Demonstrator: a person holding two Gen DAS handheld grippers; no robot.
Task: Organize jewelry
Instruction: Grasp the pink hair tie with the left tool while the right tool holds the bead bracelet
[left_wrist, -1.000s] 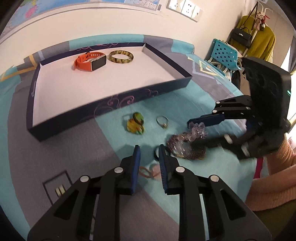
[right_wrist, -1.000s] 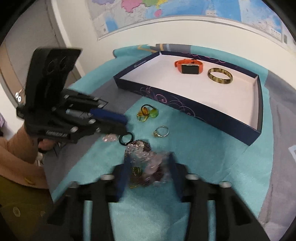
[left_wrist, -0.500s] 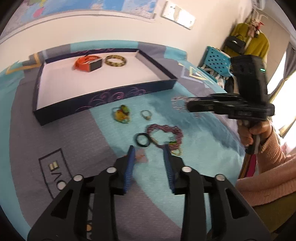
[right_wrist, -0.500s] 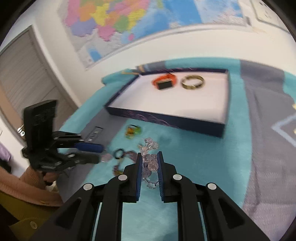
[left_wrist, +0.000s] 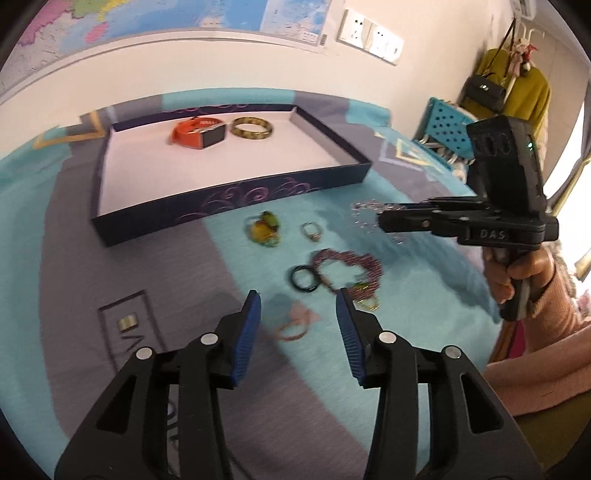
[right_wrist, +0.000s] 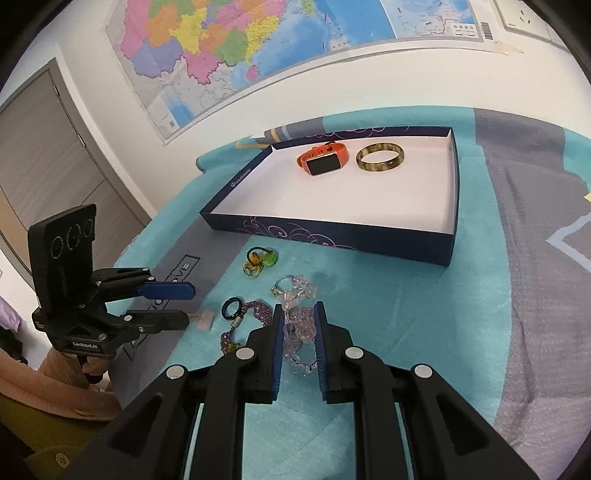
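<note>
My right gripper (right_wrist: 298, 314) is shut on a clear pink bead bracelet (right_wrist: 300, 325) and holds it above the cloth; it also shows in the left wrist view (left_wrist: 382, 221), with the bracelet (left_wrist: 364, 216) hanging at its tips. My left gripper (left_wrist: 298, 302) is open and empty above a pink hair tie (left_wrist: 295, 325). A dark blue tray (right_wrist: 332, 236) holds an orange watch (right_wrist: 325, 158) and a brown bangle (right_wrist: 380, 158). Loose on the cloth lie a black ring (left_wrist: 304, 279), a purple bead necklace (left_wrist: 351, 266), a small ring (left_wrist: 312, 232) and a yellow-green piece (left_wrist: 264, 232).
The table is covered by a teal and grey cloth (right_wrist: 424, 314). A wall with a map (right_wrist: 258, 44) stands behind the tray. A blue perforated basket (left_wrist: 447, 129) and hanging clothes (left_wrist: 517, 85) are off the table's right side.
My right gripper has lifted the clear bead bracelet off the pile and carried it up and toward the tray. My left gripper has opened wider and drawn back a little.
</note>
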